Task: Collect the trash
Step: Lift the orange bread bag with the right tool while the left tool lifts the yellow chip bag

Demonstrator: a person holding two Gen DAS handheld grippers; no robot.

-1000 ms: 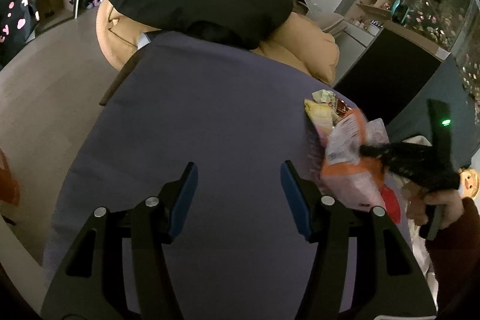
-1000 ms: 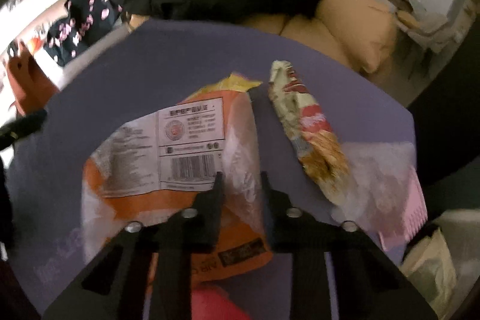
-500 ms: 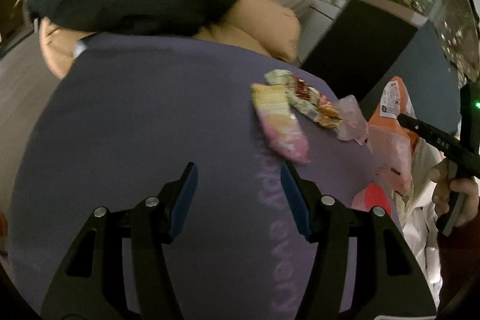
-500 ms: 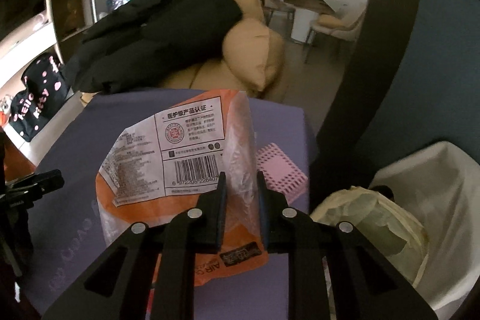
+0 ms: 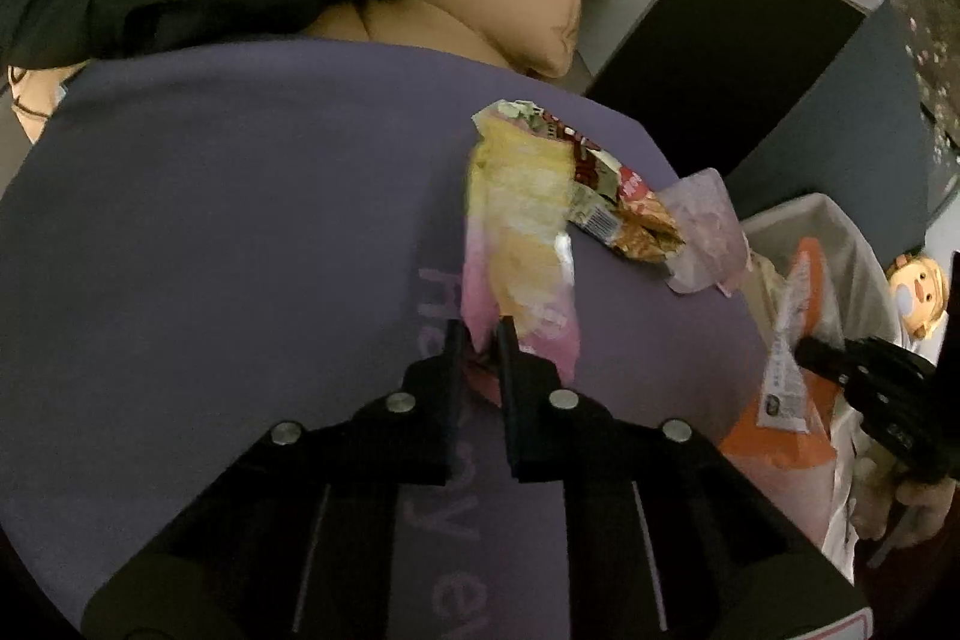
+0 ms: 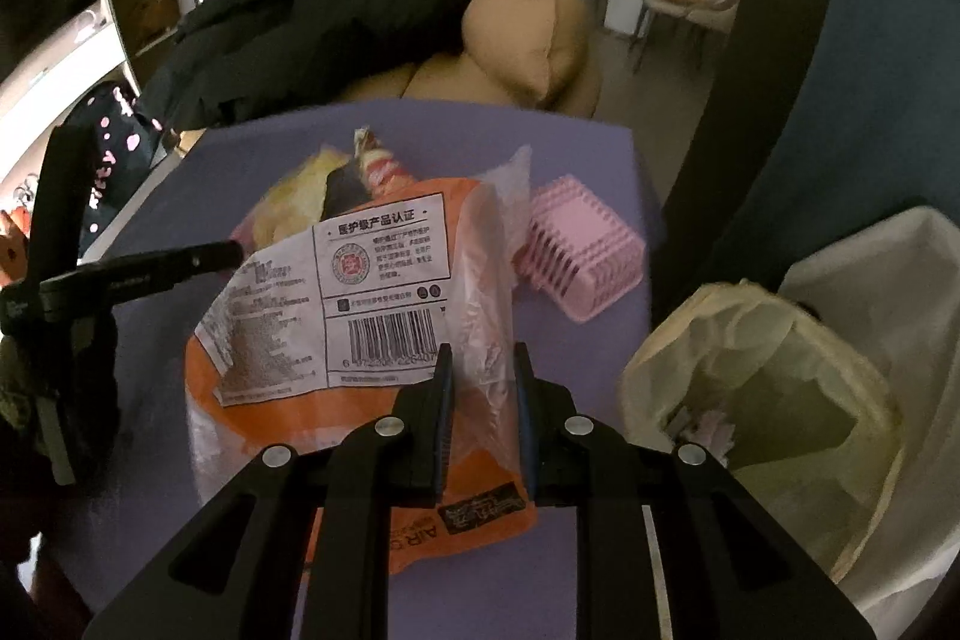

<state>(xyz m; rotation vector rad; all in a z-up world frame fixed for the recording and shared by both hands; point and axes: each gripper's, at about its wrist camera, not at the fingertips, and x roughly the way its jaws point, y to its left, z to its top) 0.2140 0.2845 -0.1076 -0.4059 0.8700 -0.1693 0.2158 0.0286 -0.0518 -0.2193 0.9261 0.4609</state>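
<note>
Cloth [image 5: 240, 232]: purple cover is lying over the table, printed with pale lettering that is running under the left gripper; only scattered letters are showing, no whole word readable.
Coat [image 6: 336, 16]: black heap is resting on tan cushions [image 6: 516, 34] beyond the table's far edge.
Bin [image 6: 774, 400]: white-lined bin is standing just off the table's right edge, with crumpled pale bag and scraps sitting inside.
Orange bag [image 6: 372, 316]: largest piece of trash, orange and clear plastic, is carrying a white label with Chinese print, a round red seal and a barcode; "AIR C" is showing on the orange part near the jaws. It is hanging lifted between table and bin.
Right gripper [image 6: 483, 370]: jaws are pressing narrowly on the orange bag's clear side panel, holding it.
Yellow wrapper [image 5: 522, 232]: yellow-and-pink wrapper is lying on the cloth, its near pink end sitting between the left jaws.
Left gripper [image 5: 480, 340]: jaws have just been closing and are now clamping nearly fully together on the yellow wrapper's pink end.
Red wrapper [image 5: 606, 196]: red-and-tan snack wrapper with a small barcode is lying just beyond, touching the yellow wrapper; its writing is too blurred to read.
Pink block [image 6: 579, 250]: ribbed pink piece is sitting near the table's right edge, beside the orange bag.
</note>
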